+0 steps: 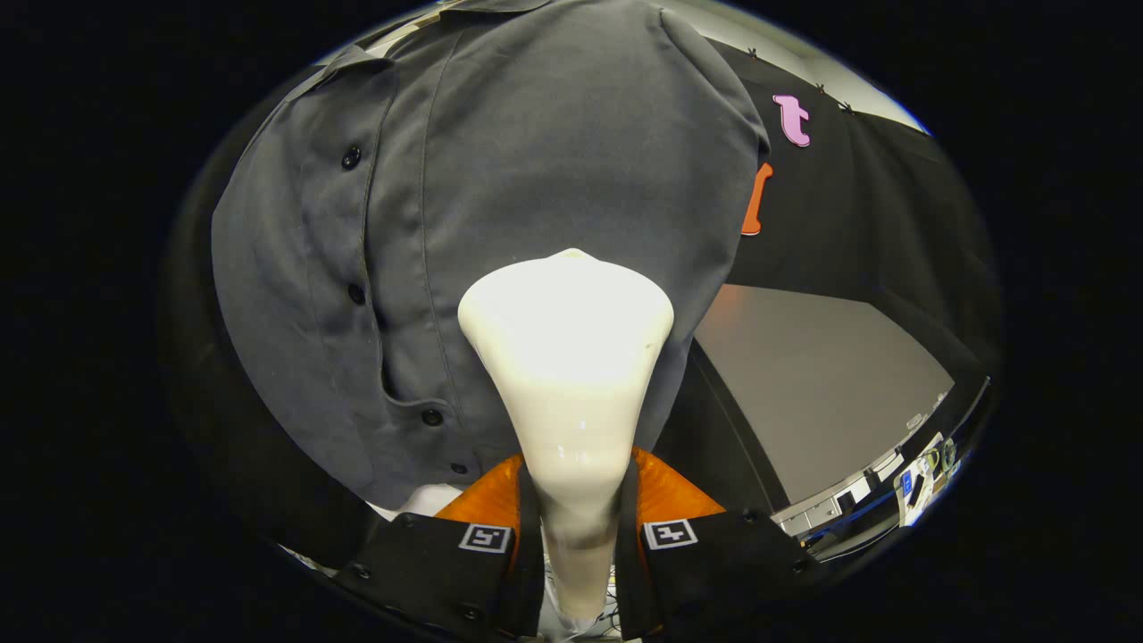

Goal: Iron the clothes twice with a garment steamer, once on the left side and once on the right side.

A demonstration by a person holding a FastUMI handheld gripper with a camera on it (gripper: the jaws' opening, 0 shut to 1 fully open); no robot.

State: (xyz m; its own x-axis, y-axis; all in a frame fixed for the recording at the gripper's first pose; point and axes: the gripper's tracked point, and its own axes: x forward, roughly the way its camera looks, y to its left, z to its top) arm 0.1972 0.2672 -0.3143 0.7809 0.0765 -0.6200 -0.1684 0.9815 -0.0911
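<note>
Your gripper (577,527) is clamped on the steamer (567,357), both fingers pressing its handle. Its wide white head rises ahead of the fingers, up against the grey shirt (500,179) hanging beyond, right of the button row.

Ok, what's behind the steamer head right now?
The grey shirt hangs directly beyond the steamer head, whose neck the gripper fingers clamp. The head covers the shirt's lower middle, so contact with the fabric can't be confirmed. The button placket runs beside it.
</note>
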